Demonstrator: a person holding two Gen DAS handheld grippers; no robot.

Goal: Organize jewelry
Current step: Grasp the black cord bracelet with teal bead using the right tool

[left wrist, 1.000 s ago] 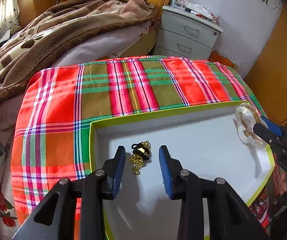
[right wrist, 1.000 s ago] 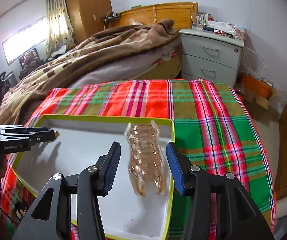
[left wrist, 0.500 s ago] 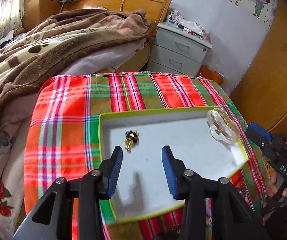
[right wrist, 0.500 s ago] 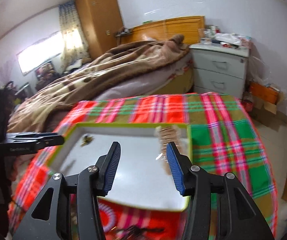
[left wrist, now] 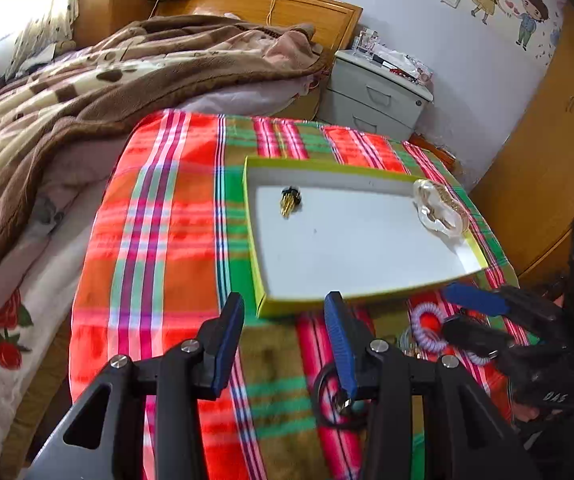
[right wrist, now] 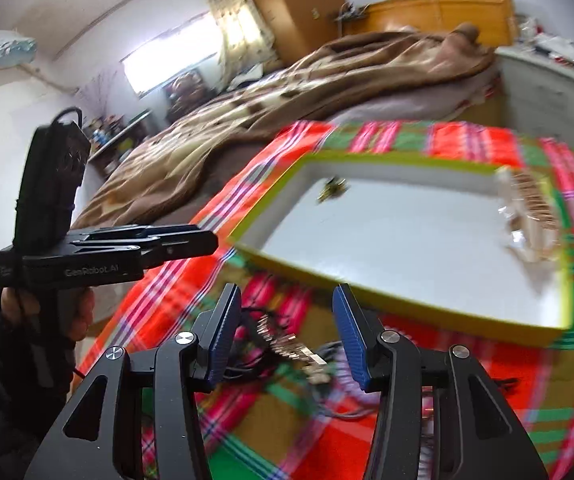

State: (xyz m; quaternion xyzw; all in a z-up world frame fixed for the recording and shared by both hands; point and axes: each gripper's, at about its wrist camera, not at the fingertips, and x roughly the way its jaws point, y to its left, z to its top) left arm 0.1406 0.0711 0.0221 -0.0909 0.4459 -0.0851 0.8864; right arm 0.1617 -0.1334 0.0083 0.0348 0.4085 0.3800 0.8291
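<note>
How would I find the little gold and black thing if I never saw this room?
Look at the plaid cloth beside the bed, then the shallow white box with a yellow-green rim on it. The small gold-and-black jewelry piece lies alone in the box's far left corner, tiny and dark, unlike the clear packet of gold jewelry at the right end.

A red, green and white plaid cloth (left wrist: 159, 240) covers the surface directly ahead of and below the tool. Ahead and to the left lies a bed heaped with a brown patterned blanket (left wrist: 87, 80), and beyond it stands a wooden headboard (left wrist: 263, 4). Ahead and to the right, past the far edge of the cloth, is a grey nightstand (left wrist: 375, 96) with drawers and clutter on top. At the far right is a wooden wardrobe (left wrist: 555, 128). A cartoon couple sticker (left wrist: 507, 4) decorates the white wall.
</note>
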